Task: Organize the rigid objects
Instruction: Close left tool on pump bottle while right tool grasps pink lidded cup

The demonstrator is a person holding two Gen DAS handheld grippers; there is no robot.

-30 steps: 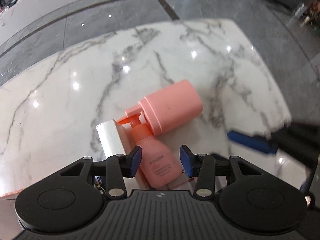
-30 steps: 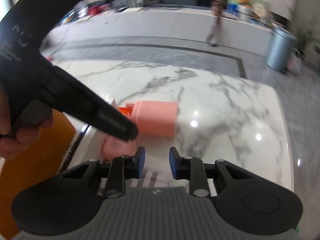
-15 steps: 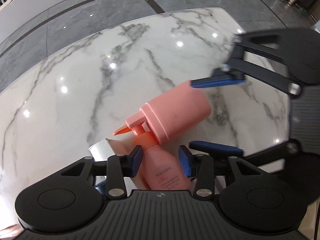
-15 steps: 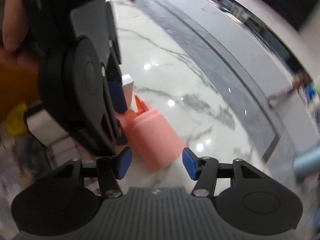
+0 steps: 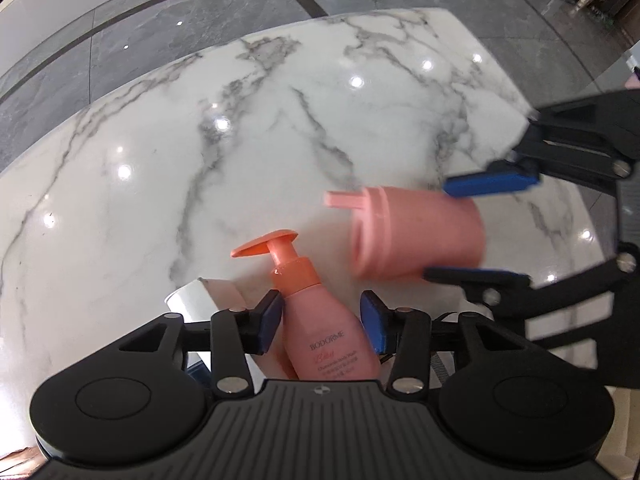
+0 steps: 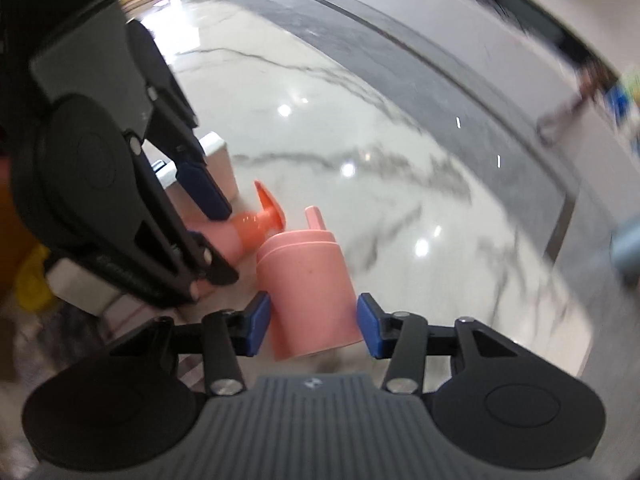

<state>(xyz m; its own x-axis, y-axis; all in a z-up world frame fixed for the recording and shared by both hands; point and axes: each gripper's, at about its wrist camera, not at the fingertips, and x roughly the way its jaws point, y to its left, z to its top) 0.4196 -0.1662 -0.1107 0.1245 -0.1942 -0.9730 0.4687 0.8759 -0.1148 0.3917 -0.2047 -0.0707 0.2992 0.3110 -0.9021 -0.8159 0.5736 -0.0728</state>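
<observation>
A pink pump bottle (image 5: 324, 328) with an orange pump head lies on the white marble table (image 5: 200, 168), between the fingers of my left gripper (image 5: 320, 324); the jaws are open around it, the left pad close to it. A pink lidded cup (image 5: 416, 232) lies on its side to the right, between the open blue pads of my right gripper (image 5: 480, 228). In the right wrist view the cup (image 6: 312, 292) sits between my right gripper (image 6: 312, 326) fingers, not squeezed, with the pump bottle (image 6: 256, 224) and left gripper (image 6: 204, 188) to its left.
A white box (image 5: 192, 304) lies just left of the pump bottle, also in the right wrist view (image 6: 218, 164). Papers and an orange and yellow clutter (image 6: 28, 280) sit at the near left. The table's far edge drops to a grey tiled floor (image 5: 160, 20).
The right gripper swung in from the right and now straddles the pink cup, which has shifted right, away from the pump bottle. The left gripper closed in around the pump bottle.
</observation>
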